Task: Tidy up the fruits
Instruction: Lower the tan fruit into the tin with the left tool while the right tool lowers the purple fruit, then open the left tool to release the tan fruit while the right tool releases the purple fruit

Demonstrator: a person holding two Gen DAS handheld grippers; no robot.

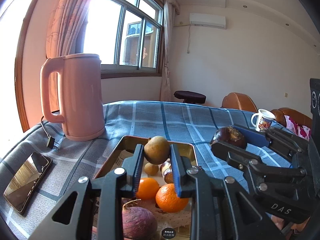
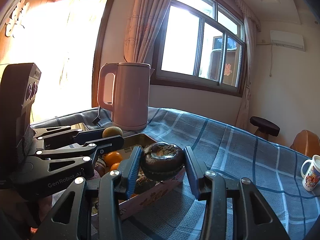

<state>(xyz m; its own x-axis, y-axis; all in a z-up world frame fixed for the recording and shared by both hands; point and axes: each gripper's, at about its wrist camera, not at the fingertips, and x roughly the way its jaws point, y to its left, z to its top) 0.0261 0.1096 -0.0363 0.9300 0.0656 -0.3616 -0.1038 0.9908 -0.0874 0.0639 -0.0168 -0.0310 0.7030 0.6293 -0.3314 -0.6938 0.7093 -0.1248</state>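
1. One black smartphone (image 1: 27, 182) lies on the blue plaid desk (image 1: 180, 118); one pink electric kettle (image 1: 78, 98) stands beside it.
2. The rectangular metal tin (image 1: 192, 152) holds two oranges (image 1: 171, 198), one purple turnip (image 1: 138, 222) and one small brown fruit (image 1: 151, 169).
3. The left hand-held gripper (image 1: 157, 150) is clamped on a tan round fruit (image 1: 157, 150) above the tin.
4. The right hand-held gripper (image 2: 162, 161) grips a dark shrivelled fruit (image 2: 162, 161) over the tin's right edge.
5. One white printed mug (image 1: 262, 120) stands far right.

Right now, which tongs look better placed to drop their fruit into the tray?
Left tongs: their brown round fruit hangs directly over the metal tray; the right tongs' dark fruit sits near its edge.
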